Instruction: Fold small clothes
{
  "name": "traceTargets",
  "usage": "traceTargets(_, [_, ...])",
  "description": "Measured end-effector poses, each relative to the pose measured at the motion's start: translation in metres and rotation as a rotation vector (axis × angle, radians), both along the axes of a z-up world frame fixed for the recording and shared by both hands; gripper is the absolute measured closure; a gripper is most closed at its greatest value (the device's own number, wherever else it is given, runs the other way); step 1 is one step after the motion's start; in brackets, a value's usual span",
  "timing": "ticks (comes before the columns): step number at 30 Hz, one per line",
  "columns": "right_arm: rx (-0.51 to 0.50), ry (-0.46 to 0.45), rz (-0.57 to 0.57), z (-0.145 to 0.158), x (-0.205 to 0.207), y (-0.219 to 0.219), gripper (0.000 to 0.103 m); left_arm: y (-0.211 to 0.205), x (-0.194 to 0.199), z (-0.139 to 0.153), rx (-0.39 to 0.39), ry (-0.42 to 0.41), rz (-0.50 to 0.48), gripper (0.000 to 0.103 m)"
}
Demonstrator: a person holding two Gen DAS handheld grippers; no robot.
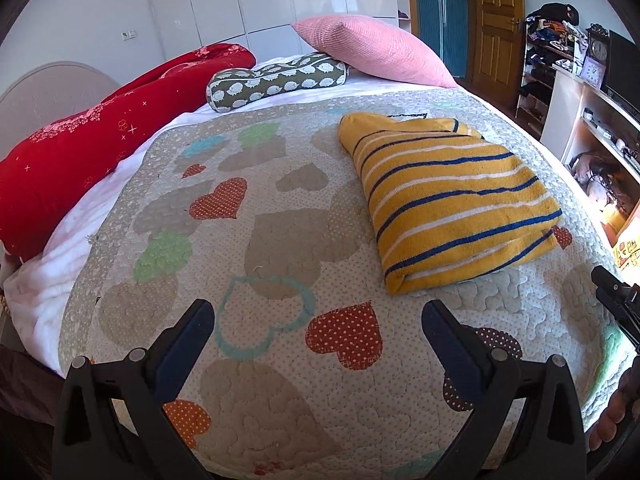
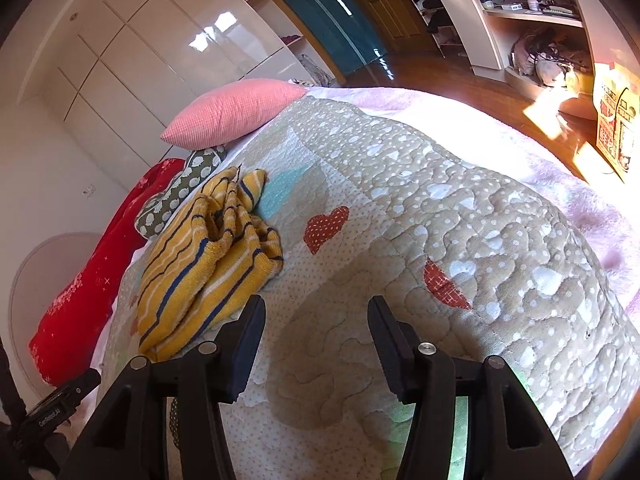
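Observation:
A yellow garment with blue and white stripes (image 1: 452, 200) lies folded into a compact bundle on the heart-patterned quilt (image 1: 256, 240), right of centre. My left gripper (image 1: 318, 314) is open and empty, above the quilt in front of the garment and apart from it. In the right wrist view the same garment (image 2: 208, 256) lies to the left, its open layered end facing me. My right gripper (image 2: 316, 312) is open and empty over the quilt (image 2: 440, 208), just right of the garment's near corner. The right gripper's edge shows at the far right of the left wrist view (image 1: 616, 296).
A pink pillow (image 1: 372, 50), a green hedgehog-print bolster (image 1: 276, 78) and a red rolled blanket (image 1: 100, 132) lie along the far side of the bed. White shelving (image 1: 600, 120) and a wooden door (image 1: 496, 20) stand to the right. The bed's edge drops off at right.

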State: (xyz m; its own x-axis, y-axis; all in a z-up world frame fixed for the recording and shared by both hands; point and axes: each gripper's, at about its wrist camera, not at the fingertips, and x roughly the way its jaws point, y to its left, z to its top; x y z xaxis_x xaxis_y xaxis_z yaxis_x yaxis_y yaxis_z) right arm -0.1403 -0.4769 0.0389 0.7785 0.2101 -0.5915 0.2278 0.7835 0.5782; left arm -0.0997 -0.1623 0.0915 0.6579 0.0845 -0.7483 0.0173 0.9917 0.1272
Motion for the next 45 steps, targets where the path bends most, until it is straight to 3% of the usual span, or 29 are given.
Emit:
traceTargets(13, [-0.052, -0.001, 0.088, 0.022, 0.034, 0.007, 0.04, 0.016, 0.034, -0.006, -0.045, 0.044, 0.009, 0.0])
traceTargets(18, [-0.038, -0.003, 0.197, 0.038, 0.076, 0.011, 0.029, 0.028, 0.082, 0.002, -0.196, 0.085, -0.052, 0.0])
traceTargets(24, [-0.016, 0.017, 0.288, 0.042, 0.153, 0.012, 0.026, 0.033, 0.159, -0.027, -0.465, 0.261, -0.148, 0.0])
traceTargets(27, [0.047, 0.074, 0.326, 0.026, 0.193, 0.013, 0.026, 0.025, 0.192, -0.046, -0.538, 0.336, -0.193, 0.0])
traceTargets(30, [0.103, 0.141, 0.36, 0.003, 0.23, 0.017, 0.025, 0.006, 0.215, -0.064, -0.639, 0.421, -0.305, 0.0])
traceTargets(33, [0.186, 0.186, 0.41, -0.021, 0.26, 0.025, 0.024, -0.016, 0.221, -0.078, -0.667, 0.458, -0.327, 0.0])
traceTargets(34, [0.19, 0.194, 0.416, -0.026, 0.267, 0.028, 0.025, -0.024, 0.22, -0.079, -0.65, 0.461, -0.334, 0.009])
traceTargets(35, [0.175, 0.189, 0.419, -0.025, 0.27, 0.031, 0.042, -0.032, 0.216, -0.076, -0.605, 0.449, -0.331, 0.016])
traceTargets(36, [0.198, 0.184, 0.432, -0.025, 0.272, 0.035, 0.069, -0.038, 0.212, -0.07, -0.551, 0.426, -0.324, 0.023])
traceTargets(37, [0.217, 0.194, 0.413, -0.023, 0.271, 0.038, 0.068, -0.041, 0.208, -0.064, -0.527, 0.407, -0.332, 0.034])
traceTargets(39, [0.147, 0.176, 0.403, -0.009, 0.266, 0.05, 0.072, -0.039, 0.202, -0.051, -0.503, 0.385, -0.347, 0.048])
traceTargets(45, [0.032, 0.108, 0.448, 0.039, 0.247, 0.09, 0.074, 0.001, 0.182, -0.018, -0.526, 0.331, -0.307, 0.051])
